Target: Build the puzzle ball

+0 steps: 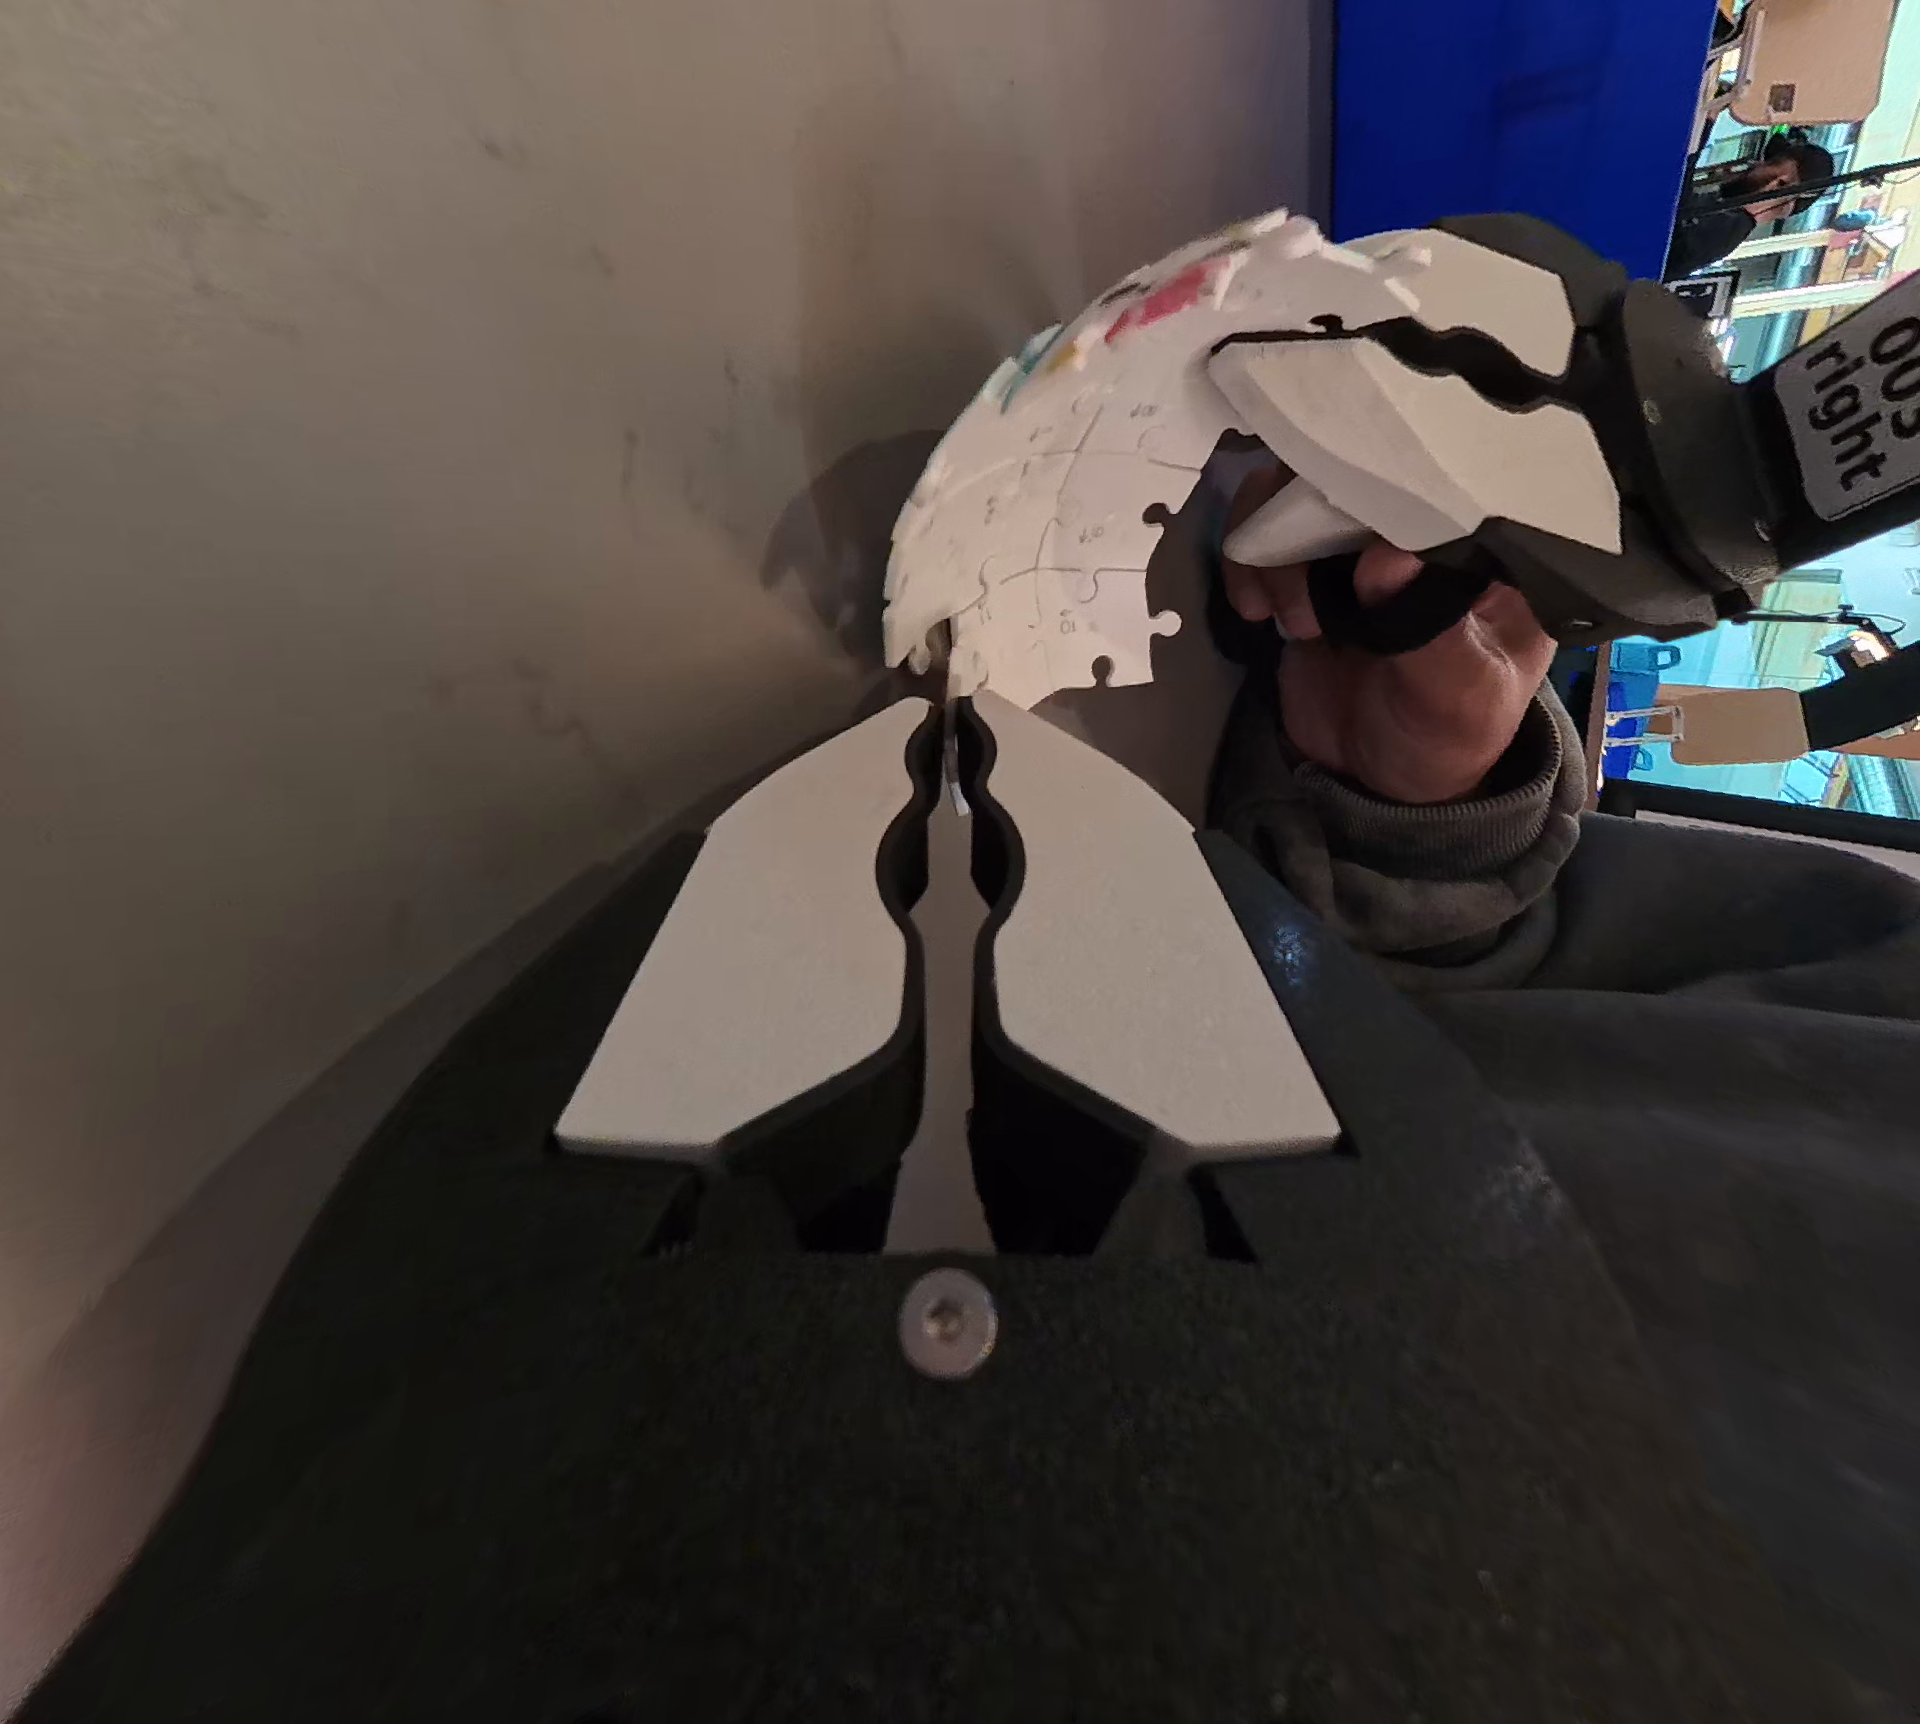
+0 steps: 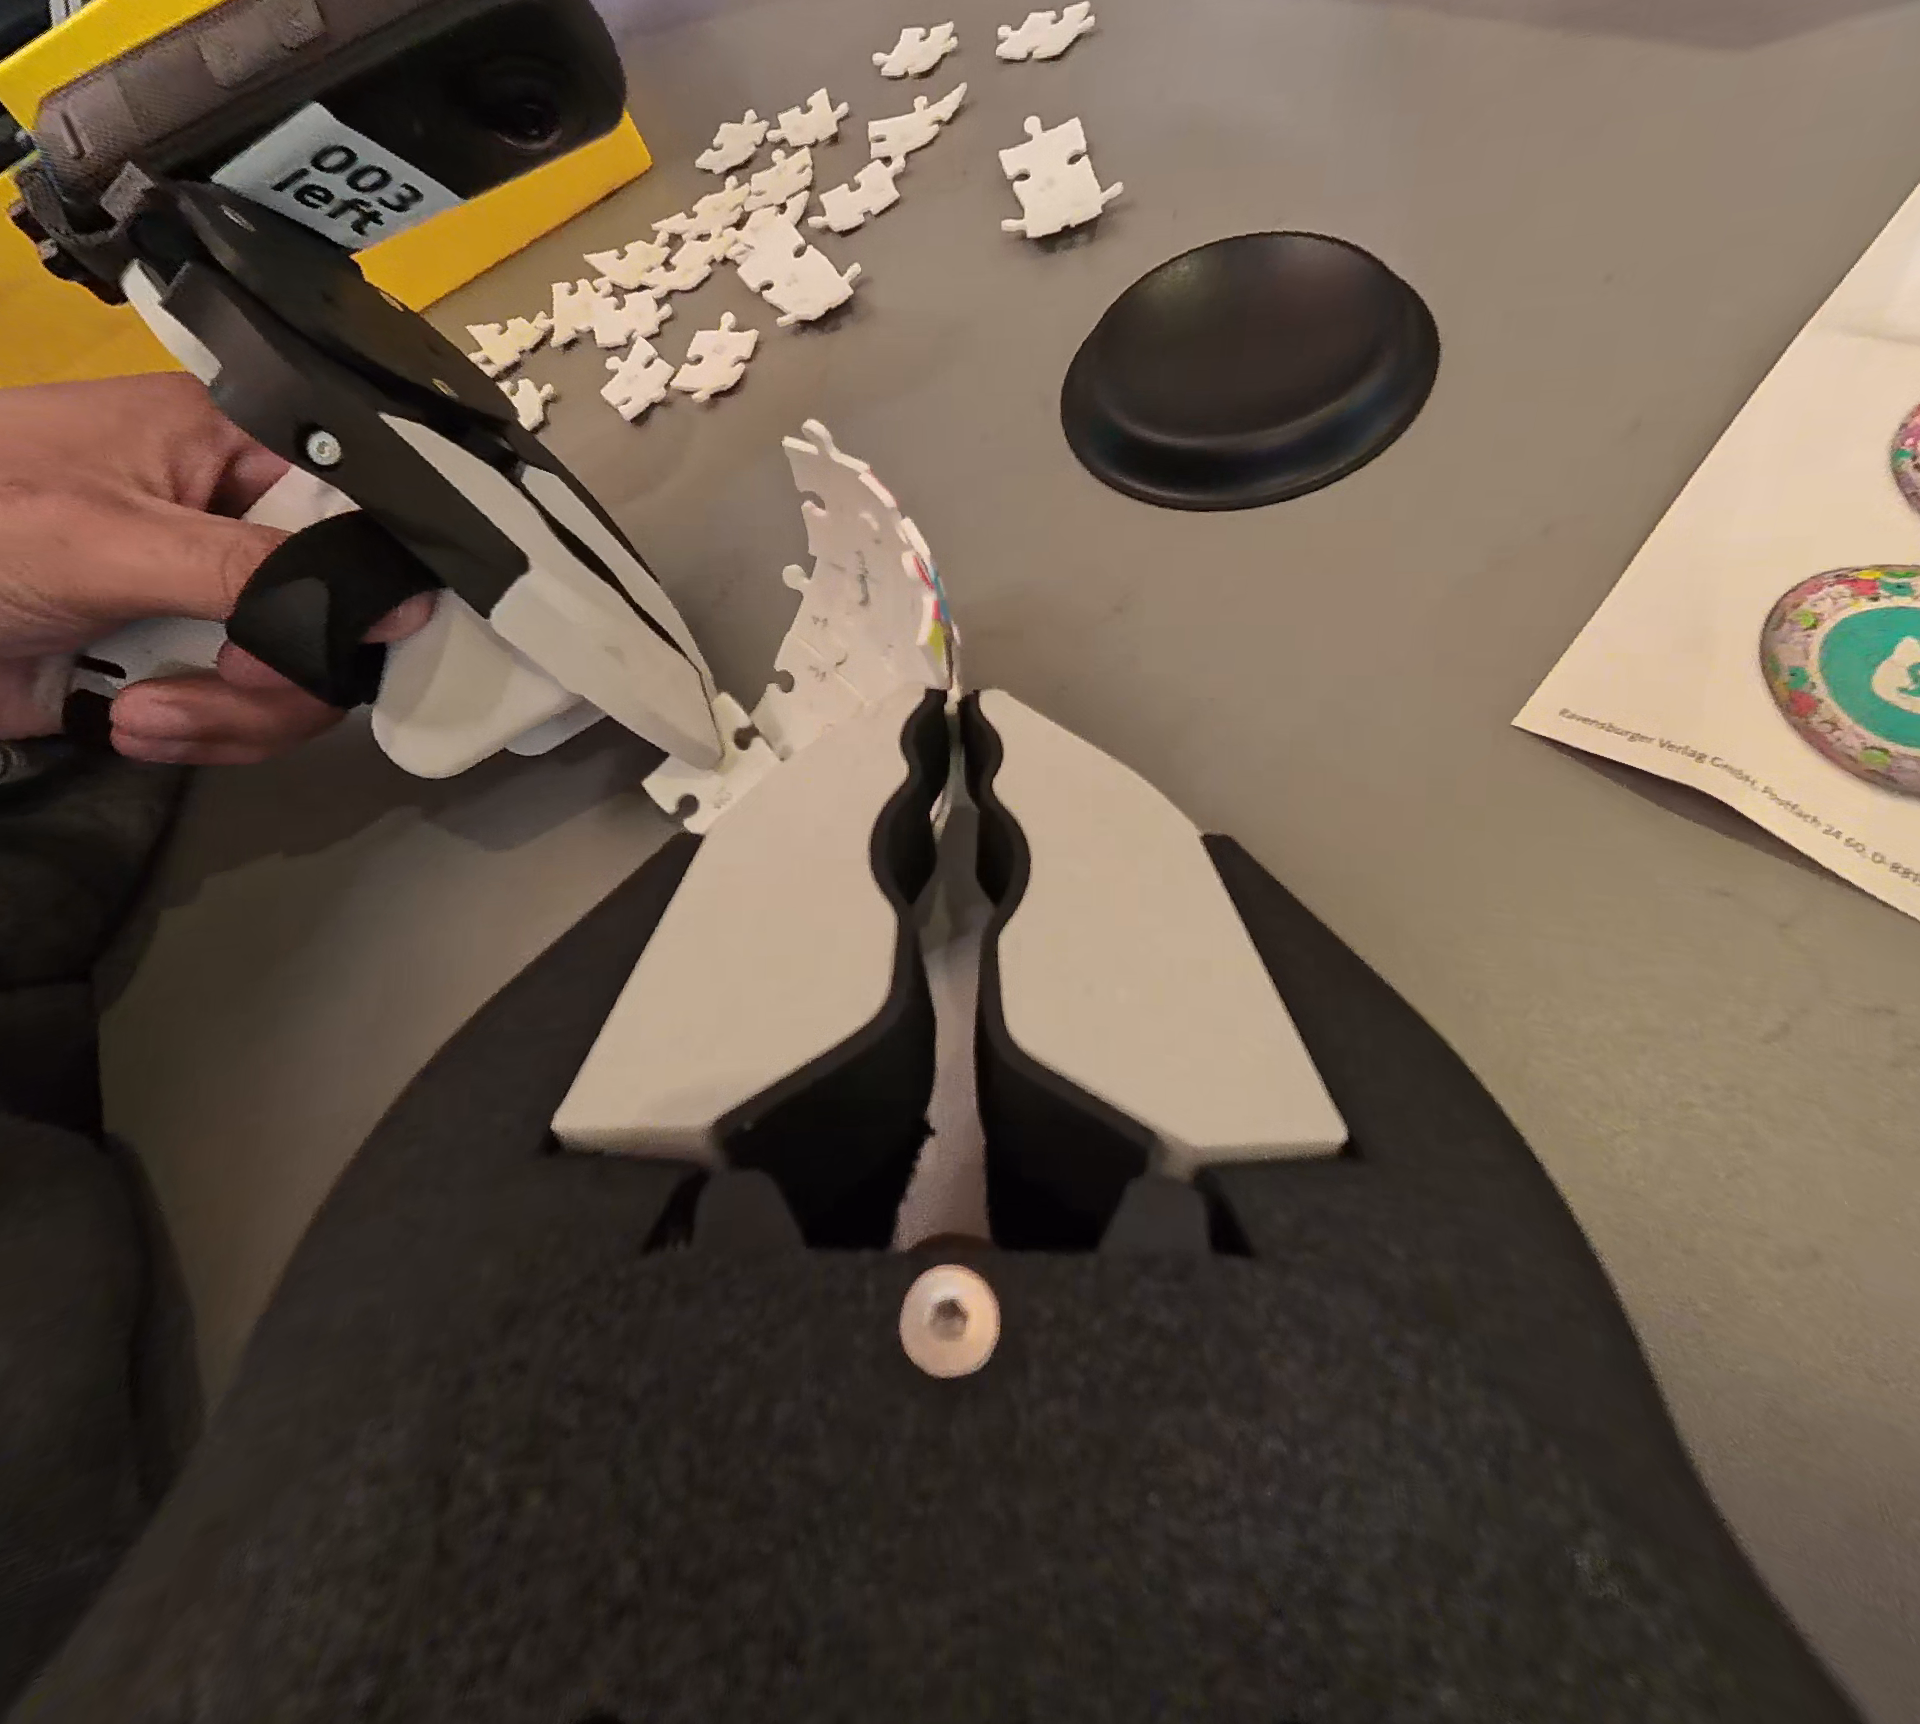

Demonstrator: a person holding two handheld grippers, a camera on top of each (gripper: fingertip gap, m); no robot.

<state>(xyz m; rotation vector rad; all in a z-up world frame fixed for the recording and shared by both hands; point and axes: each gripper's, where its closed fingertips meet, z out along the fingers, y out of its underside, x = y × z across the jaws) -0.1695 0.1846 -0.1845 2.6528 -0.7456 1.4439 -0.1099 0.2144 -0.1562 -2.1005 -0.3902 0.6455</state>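
Note:
A partly built puzzle ball shell [image 1: 1070,490], white inside with colours on its outer face, is held in the air between both grippers. My left gripper [image 1: 951,718] is shut on a thin piece at the shell's lower edge. My right gripper [image 1: 1247,349] is shut on the shell's far rim. In the right wrist view the shell [image 2: 862,594] stands on edge above the grey table [image 2: 1351,739]. My right gripper [image 2: 956,703] pinches its edge, and my left gripper [image 2: 704,739] grips the piece at the lower left corner.
Several loose white puzzle pieces [image 2: 727,251] lie on the table behind the shell. A black round dish [image 2: 1247,375] sits to the right of them. A printed sheet [image 2: 1766,583] lies at the right edge, and a yellow box [image 2: 343,12] stands far left. Some 8 cm of space lies between my two pairs of fingers. The right tips stand about 10 cm off the black round dish [image 2: 1247,375].

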